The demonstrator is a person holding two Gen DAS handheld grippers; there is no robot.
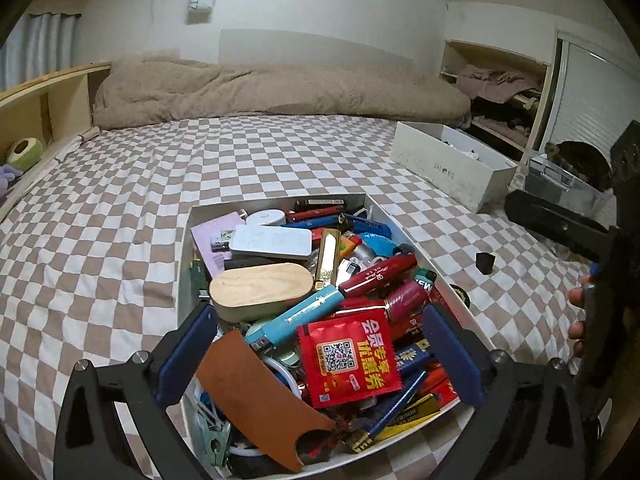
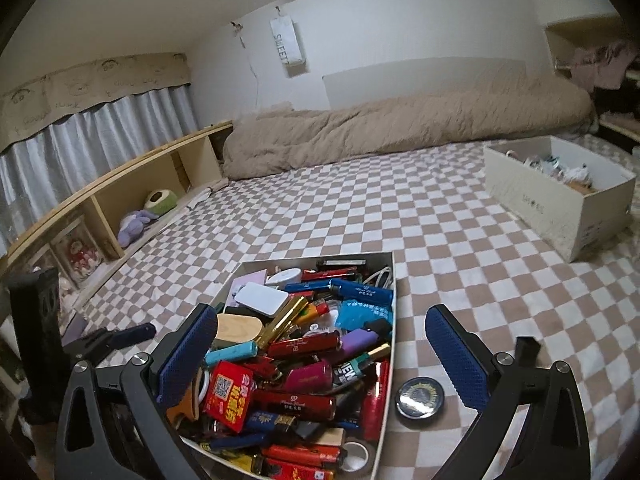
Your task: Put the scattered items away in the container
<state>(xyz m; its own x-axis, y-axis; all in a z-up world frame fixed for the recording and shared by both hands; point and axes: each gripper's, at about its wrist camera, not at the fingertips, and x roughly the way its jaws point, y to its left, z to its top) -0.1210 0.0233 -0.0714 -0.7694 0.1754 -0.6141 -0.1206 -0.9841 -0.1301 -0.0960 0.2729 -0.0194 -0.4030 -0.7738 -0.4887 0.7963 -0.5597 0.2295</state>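
Observation:
A white box on the checkered bed is piled with lighters, a red sachet, a brown leather piece, a wooden-lidded case and other small items. My left gripper is open and empty, hovering over the box's near end. My right gripper is open and empty above the box's right edge. A round black tin lies on the bed just right of the box, between the right fingers. A small black cap lies further right.
A white shoe box stands at the far right of the bed. A beige duvet lies along the back wall. A wooden shelf with plush toys runs along the left side.

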